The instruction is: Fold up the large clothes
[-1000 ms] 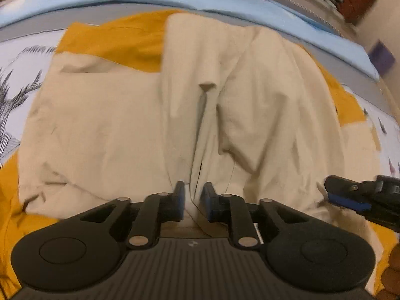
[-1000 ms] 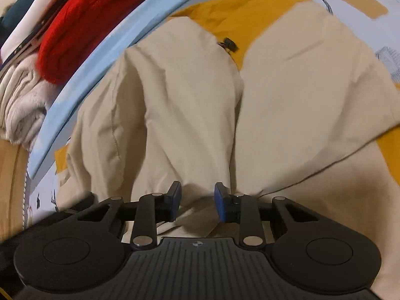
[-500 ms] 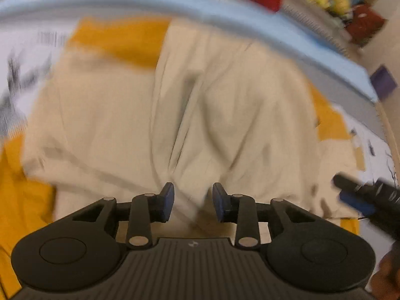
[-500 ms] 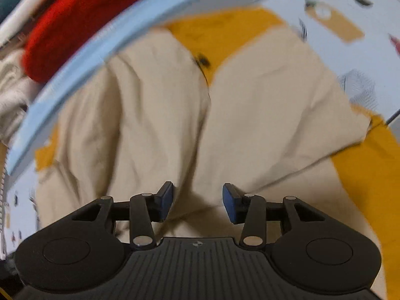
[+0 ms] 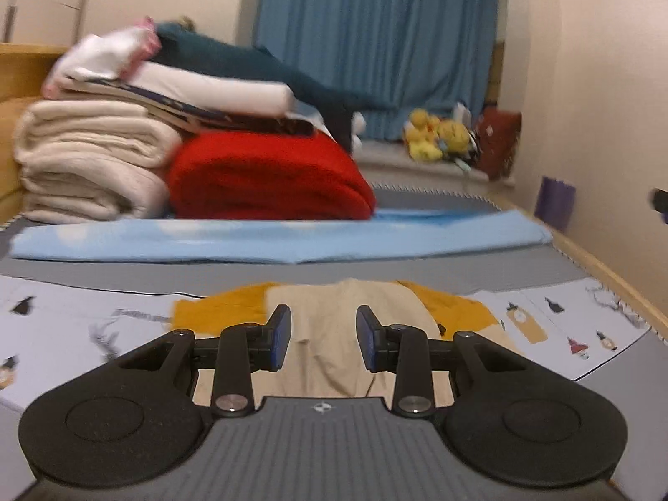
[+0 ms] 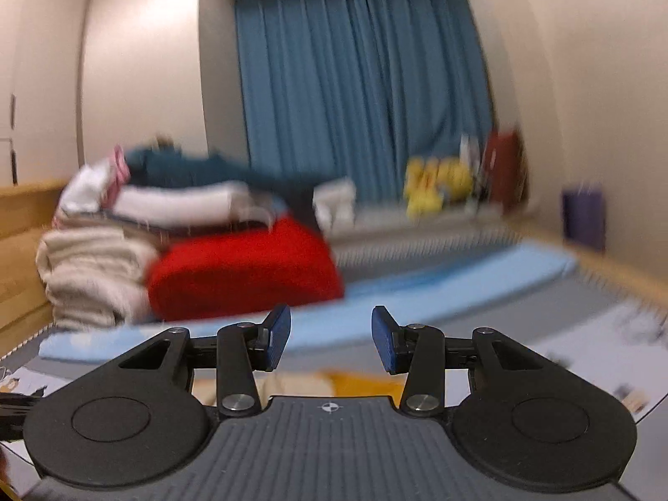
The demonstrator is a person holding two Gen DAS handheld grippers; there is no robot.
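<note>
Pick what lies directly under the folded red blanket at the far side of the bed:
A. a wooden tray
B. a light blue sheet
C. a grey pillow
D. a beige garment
B: the red blanket sits on the light blue sheet, whose edge runs out past it on both sides.

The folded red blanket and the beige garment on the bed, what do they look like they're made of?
The folded red blanket looks like thick, fuzzy fleece or plush: matte, with soft rounded edges, though blur hides the texture. The beige garment looks like a thin woven cotton-type fabric, matte, with fine creases; the exact fibre cannot be told.
</note>
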